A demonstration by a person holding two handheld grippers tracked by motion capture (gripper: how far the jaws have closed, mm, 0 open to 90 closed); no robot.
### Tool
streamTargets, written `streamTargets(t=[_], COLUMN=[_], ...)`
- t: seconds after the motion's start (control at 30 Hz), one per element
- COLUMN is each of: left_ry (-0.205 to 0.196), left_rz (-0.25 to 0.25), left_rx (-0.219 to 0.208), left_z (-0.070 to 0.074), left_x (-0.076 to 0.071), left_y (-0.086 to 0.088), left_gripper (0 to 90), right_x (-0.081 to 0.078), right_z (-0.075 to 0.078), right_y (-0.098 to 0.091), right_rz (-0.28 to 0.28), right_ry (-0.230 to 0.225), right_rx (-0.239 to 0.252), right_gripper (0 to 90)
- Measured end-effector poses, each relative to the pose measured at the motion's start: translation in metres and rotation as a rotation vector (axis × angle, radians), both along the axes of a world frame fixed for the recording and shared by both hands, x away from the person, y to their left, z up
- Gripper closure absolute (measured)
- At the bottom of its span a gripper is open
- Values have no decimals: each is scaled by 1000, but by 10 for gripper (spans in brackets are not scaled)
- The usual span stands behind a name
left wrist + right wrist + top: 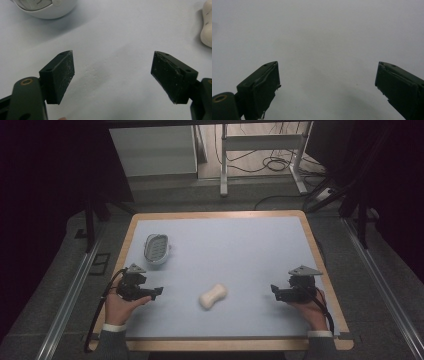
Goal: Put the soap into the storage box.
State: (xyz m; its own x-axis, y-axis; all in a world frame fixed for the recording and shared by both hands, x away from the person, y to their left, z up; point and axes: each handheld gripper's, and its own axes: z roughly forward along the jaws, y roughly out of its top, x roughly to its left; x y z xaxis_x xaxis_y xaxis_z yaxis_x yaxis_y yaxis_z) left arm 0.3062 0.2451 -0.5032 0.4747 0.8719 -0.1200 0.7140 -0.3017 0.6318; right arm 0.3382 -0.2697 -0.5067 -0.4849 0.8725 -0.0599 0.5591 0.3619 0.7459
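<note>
Presently the counter (260, 250) is the largest item: a wooden-edged board covered by a pale blue, matte mat with a faint grain visible in the left gripper view. On it, toward the far left, lies a soap dish (157, 249), an oval white shell, smooth and glossy, with a ribbed grey insert. Near the front centre lies the bar of soap (213, 296), cream-coloured, waisted like a peanut, with a dull, waxy surface; it sits flat and angled, well apart from the dish.

The left tongs (159, 291) are held near the counter's left edge, spread wide and empty, pointing toward the soap; in the left gripper view the soap (207, 25) shows at the right edge and the dish (47, 10) at the top left. The right tongs (274, 290) are held near the right edge, likewise spread and empty, with bare mat ahead of them.

Assessed risks: the soap's rounded, slick sides may squirt out of the flat black pads if they are pinched off-centre or across a lobe rather than the waist. A hard squeeze could dent it. The light dish may slide or tip if nudged on placement.
</note>
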Motion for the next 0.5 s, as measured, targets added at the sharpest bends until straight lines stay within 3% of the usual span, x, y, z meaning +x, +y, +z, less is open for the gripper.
streamTargets(t=[0.4, 0.5], left_ry=[5, -22], left_rz=[-5, 12], left_rx=[11, 22], left_z=[-2, 1], left_x=[3, -1], left_y=[-1, -4], left_gripper=[197, 205], right_x=[-8, -8], right_z=[3, 3], right_y=[-7, -10], right_rz=[-26, -16], right_ry=[0, 4], right_rx=[31, 66], right_gripper=[75, 75])
